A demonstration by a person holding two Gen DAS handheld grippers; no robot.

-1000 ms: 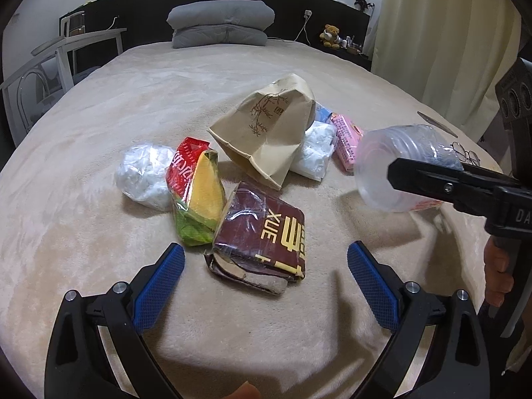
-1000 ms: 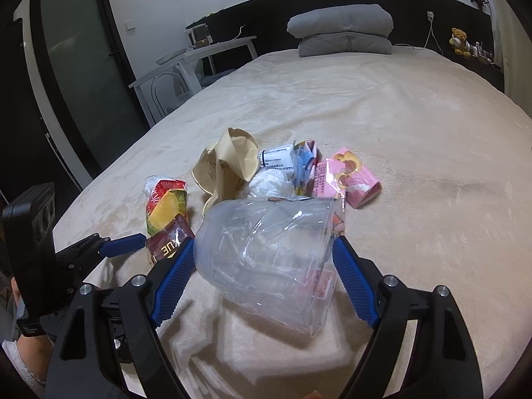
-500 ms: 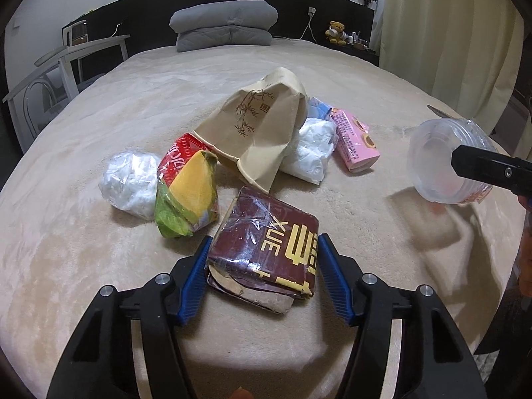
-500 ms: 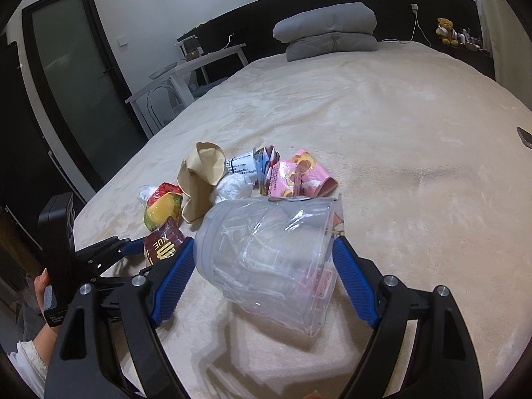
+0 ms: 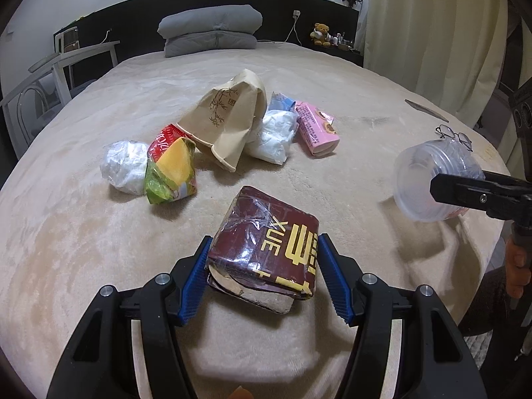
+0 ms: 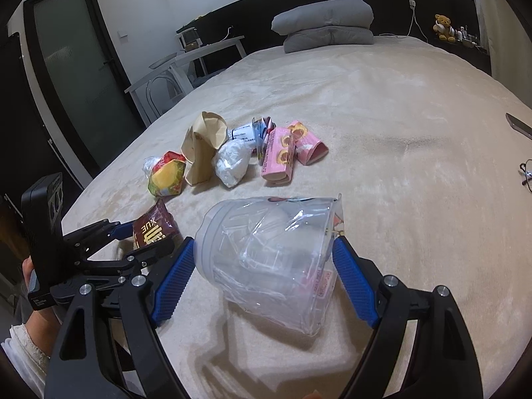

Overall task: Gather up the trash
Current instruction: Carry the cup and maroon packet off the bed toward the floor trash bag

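Currently left gripper (image 5: 262,276) jaws clamp maroon packet (image 5: 266,252) near bed (image 5: 66,232) edge; right gripper (image 6: 266,279) jaws grip clear plastic cup (image 6: 269,259).

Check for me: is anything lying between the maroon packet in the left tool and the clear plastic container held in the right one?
Nothing visible. The maroon packet sits clamped in the left tool; between it and the clear plastic container in the right tool lies only bare blanket. The other trash sits farther back.

The maroon packet (image 5: 266,246) reads "XUE" in yellow letters.
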